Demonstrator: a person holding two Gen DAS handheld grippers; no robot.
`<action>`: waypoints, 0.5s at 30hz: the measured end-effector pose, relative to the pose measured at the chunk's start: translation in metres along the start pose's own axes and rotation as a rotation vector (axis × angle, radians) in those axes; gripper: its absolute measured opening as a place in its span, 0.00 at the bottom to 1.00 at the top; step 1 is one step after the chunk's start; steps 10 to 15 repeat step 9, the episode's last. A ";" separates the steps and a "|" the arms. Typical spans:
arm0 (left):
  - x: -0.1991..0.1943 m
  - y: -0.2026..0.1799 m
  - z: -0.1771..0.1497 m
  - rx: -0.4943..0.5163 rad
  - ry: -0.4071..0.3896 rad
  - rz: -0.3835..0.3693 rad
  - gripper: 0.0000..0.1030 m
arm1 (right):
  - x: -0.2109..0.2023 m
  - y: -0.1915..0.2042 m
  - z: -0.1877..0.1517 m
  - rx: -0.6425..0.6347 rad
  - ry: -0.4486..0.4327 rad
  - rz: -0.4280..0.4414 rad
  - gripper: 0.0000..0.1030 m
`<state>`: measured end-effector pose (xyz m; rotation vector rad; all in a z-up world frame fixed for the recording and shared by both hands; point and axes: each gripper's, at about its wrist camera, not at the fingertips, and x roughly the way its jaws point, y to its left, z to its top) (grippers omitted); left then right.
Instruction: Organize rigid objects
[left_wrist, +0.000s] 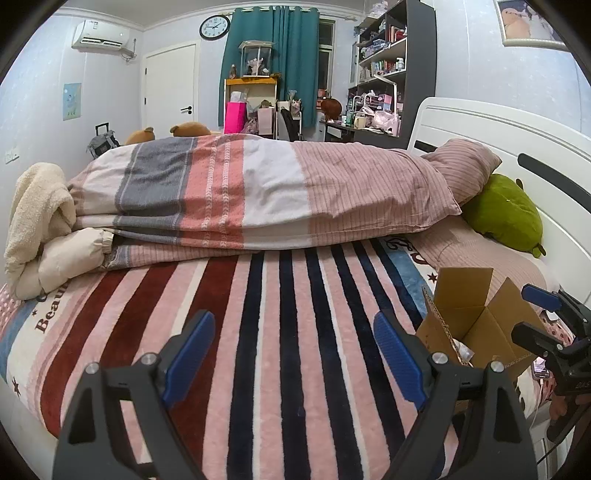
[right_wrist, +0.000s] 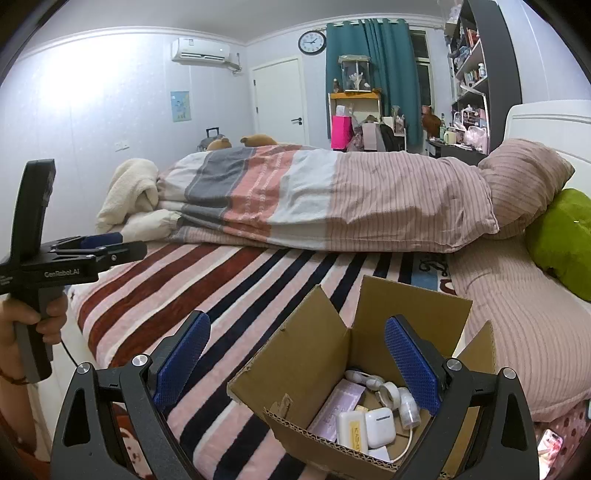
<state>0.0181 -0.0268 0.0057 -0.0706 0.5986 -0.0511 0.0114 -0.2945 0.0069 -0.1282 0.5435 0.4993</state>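
Both grippers empty, jaws spread: left gripper (left_wrist: 293, 352) over striped blanket (left_wrist: 280, 295); right gripper (right_wrist: 297, 360) above open cardboard box (right_wrist: 295, 373); earbud case (right_wrist: 379, 426), small items already inside; nothing loose visible on blanket; likely near done; next: scan for strays.

1. The cardboard box (right_wrist: 373, 354) sits on the bed (right_wrist: 236, 295), near its front edge.
2. Small items, an earbud case (right_wrist: 379, 421) among them, lie inside.
3. A folded quilt (right_wrist: 332, 199) lies behind the box.

We see a bed under a striped plush blanket (right_wrist: 229, 280), open brown cardboard box (right_wrist: 306, 362), folded patchwork duvet (right_wrist: 332, 199), green plush cushion (right_wrist: 561, 236)
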 end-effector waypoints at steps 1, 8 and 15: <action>0.000 0.000 0.000 0.001 0.000 0.001 0.83 | 0.000 0.000 0.000 0.000 0.000 0.001 0.93; 0.000 -0.001 0.000 0.001 0.001 -0.002 0.83 | -0.001 0.000 0.000 0.002 -0.002 -0.001 0.93; 0.000 -0.001 0.000 0.001 0.001 -0.002 0.83 | -0.001 0.002 0.000 0.002 -0.003 0.000 0.93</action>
